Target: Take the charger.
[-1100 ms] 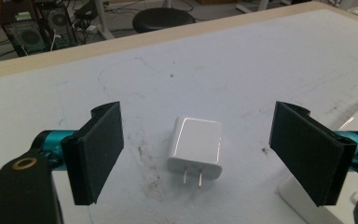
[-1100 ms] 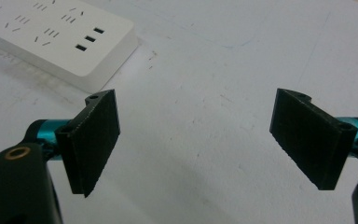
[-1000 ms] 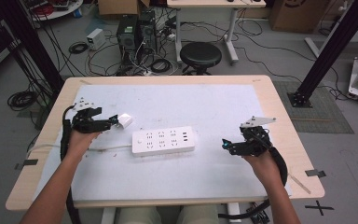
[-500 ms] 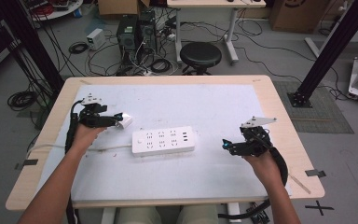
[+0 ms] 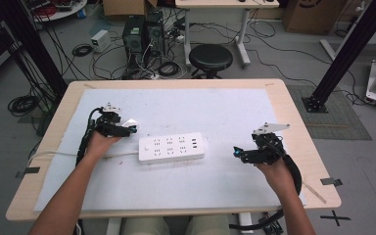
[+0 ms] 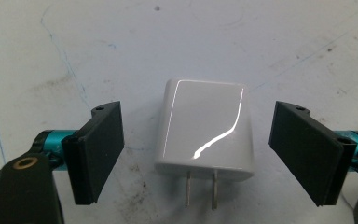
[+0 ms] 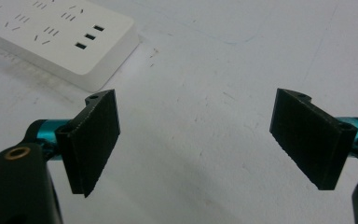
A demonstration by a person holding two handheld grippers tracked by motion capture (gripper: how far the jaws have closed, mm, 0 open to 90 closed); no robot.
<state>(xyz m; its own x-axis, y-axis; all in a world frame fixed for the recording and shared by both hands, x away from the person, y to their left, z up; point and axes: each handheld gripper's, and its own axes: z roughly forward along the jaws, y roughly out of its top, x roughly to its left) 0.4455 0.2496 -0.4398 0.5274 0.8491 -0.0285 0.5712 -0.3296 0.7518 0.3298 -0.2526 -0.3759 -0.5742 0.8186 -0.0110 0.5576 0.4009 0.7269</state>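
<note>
Two sets of tongs work over one white tabletop [image 5: 225, 122]. The left tongs [image 6: 200, 149] stand wide apart, straddling a white wall charger [image 6: 205, 128] that lies flat between the pads, touching neither. In the left gripper view the charger's two prongs [image 6: 200, 189] point back toward the tongs, so its long axis runs along the tongs' line of sight and its rounded far end faces away. In the high view the left tongs [image 5: 127, 129] and the charger [image 5: 132, 122] sit just left of the white power strip [image 5: 171, 148], whose long axis runs left to right across the tabletop, its cord trailing off to the left. The right tongs [image 5: 242, 154] hover well apart from the strip's right end, also spread open and holding nothing; the right gripper view shows the strip's corner [image 7: 88, 51] up and to the left of its bare pads. The left hand is plainly nearer the charger. By judgement, closing on the charger's flat sides comes next, after which the prongs would have to be turned to face the strip's sockets.
</note>
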